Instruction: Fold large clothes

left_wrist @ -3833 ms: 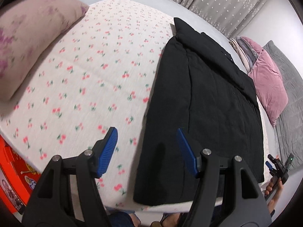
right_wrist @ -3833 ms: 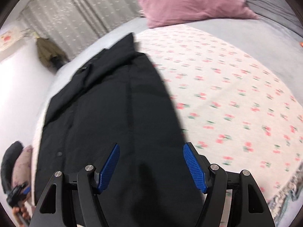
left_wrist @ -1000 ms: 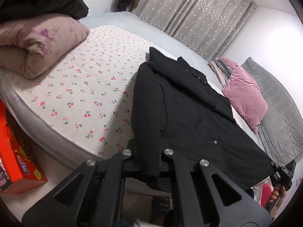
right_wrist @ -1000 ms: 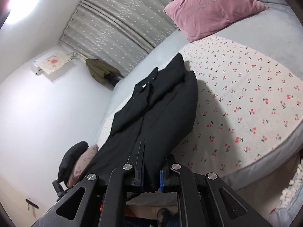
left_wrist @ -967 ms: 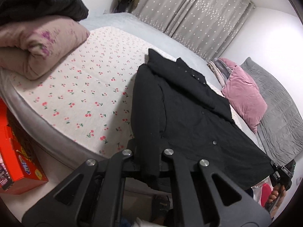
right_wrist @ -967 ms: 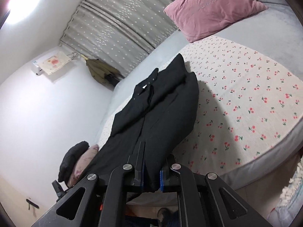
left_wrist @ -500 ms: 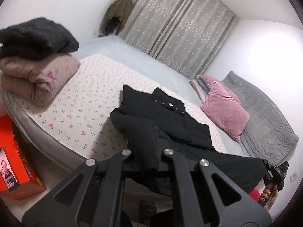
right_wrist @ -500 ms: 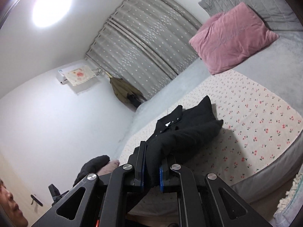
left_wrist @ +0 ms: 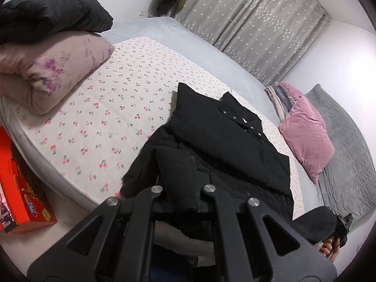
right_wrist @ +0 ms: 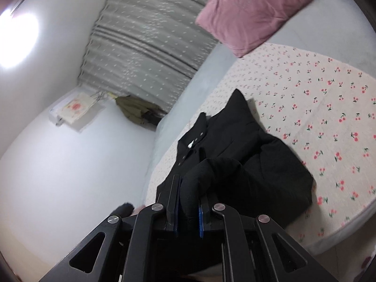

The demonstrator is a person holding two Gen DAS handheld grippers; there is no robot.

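We hold the black coat's [left_wrist: 225,141] hem pinched in both the left gripper [left_wrist: 181,188] and right gripper [right_wrist: 188,202], raised over the bed [left_wrist: 94,108] (collar end lying flat); 1 lengthwise fold looks underway, unfinished.

Pink pillow [left_wrist: 305,129], grey curtains [left_wrist: 246,25], red box [left_wrist: 21,188] beside bed [left_wrist: 98,108]

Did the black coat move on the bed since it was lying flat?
Yes. The black coat has bunched up toward the curtains; its bottom hem, once at the bed's near edge, is lifted.
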